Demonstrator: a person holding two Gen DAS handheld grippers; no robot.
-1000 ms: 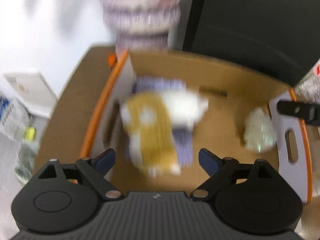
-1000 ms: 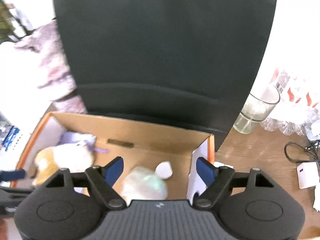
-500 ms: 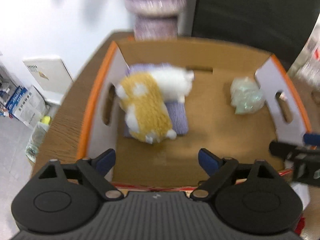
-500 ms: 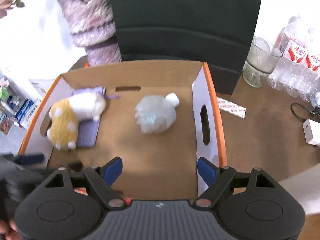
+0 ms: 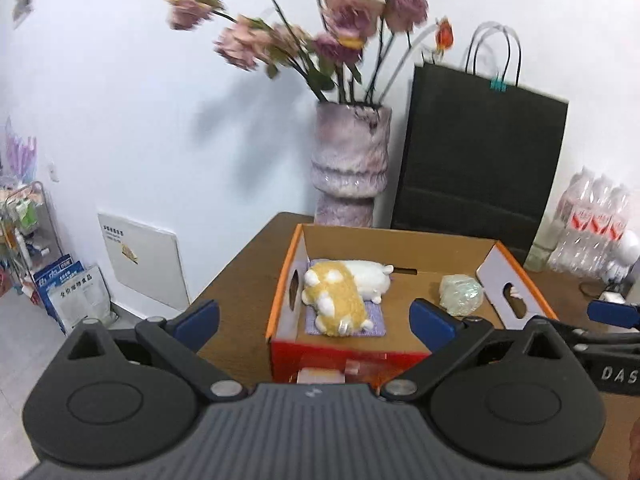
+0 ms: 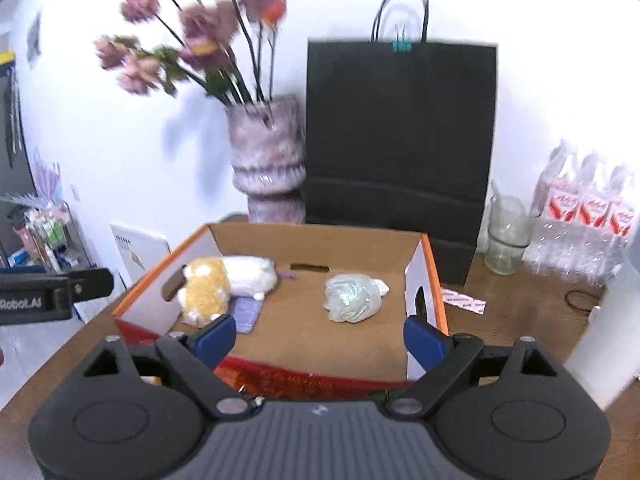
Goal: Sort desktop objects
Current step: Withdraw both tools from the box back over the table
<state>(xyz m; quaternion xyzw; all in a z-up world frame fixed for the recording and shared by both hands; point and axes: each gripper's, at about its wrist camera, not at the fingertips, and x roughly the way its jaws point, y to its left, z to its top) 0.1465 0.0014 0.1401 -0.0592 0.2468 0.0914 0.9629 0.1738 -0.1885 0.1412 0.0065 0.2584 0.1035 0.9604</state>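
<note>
Both the left gripper (image 5: 314, 318) and right gripper (image 6: 319, 338) were seen opening, nothing held; the plush toy (image 5: 340, 298) and crumpled bag (image 6: 352, 297) lay inside the cardboard box (image 6: 424, 276). Further items should be lowered clear of its walls.

A mottled purple vase (image 5: 351, 168) stands at the centre of the frame on the far edge of the brown table (image 5: 240, 276); blurred pink flowers (image 5: 288, 32) spread from it across the upper left; just right of it a black paper bag (image 5: 480, 160) stands upright against the white wall (image 5: 120, 120), a teal clip (image 5: 497, 85) at its handles; a clear glass (image 6: 505, 240) stands at mid right beside a shrink-wrapped pack of water bottles (image 6: 580, 224); a small printed label (image 6: 464, 298) lies flat on the table; a white panel (image 5: 144, 266) leans at the lower left wall, near a wire rack (image 5: 24, 232).
</note>
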